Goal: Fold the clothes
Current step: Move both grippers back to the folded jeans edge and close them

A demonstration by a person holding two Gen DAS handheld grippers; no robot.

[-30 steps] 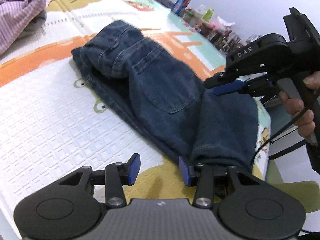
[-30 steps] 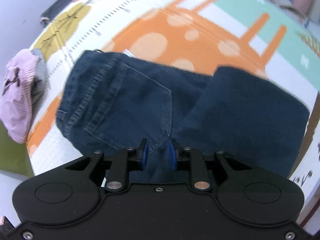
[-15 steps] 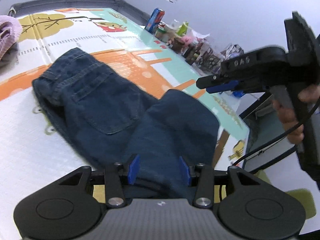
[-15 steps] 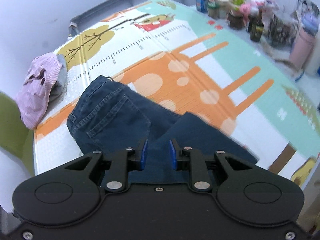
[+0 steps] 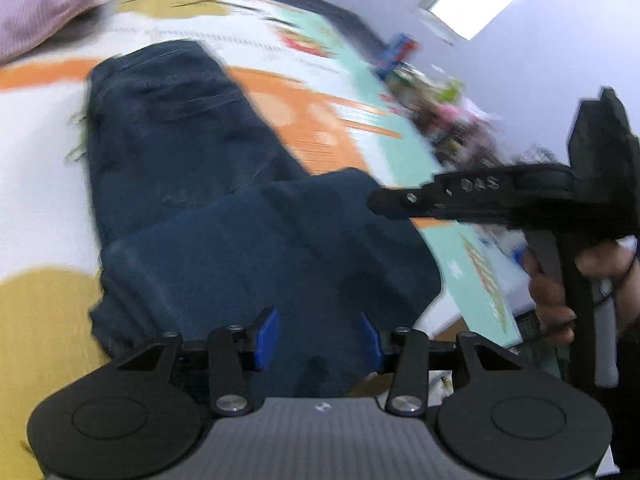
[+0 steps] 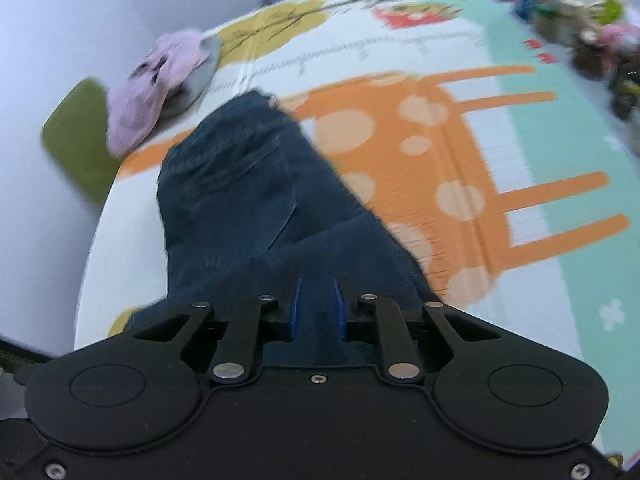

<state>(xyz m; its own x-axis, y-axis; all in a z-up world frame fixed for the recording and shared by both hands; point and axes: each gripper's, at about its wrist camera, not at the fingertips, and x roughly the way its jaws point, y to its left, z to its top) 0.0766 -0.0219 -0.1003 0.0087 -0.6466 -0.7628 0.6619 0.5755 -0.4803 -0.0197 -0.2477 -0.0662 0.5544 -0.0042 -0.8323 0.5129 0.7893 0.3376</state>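
Far to your left, a pink garment [image 6: 156,84] lies bunched at the edge of the play mat [image 6: 500,128], well apart from the work. Next comes the pair of jeans [image 6: 240,184]: the waistband end with its back pocket rests flat on the mat, while the leg end is raised off it and curls back over the seat toward the waist.

Your left gripper [image 5: 318,334] has its blue pads spread wide with denim lying between them, but the pads do not look pressed onto it; whether they bear any cloth I cannot tell, as the view is blurred. Your right gripper [image 6: 316,314] has its pads drawn close with a fold of the jeans pinched between them, so it carries the lifted leg end.

To my eye, the step in hand is the fold of the legs over the seat, part way across. The next move calls for you to carry the held edge on toward the waistband, keep the two layers square so the side seams line up, lower it until the cloth lies flat, and only then let the pads part.

On the right, bottles and clutter [image 6: 592,28] line the mat's far edge.
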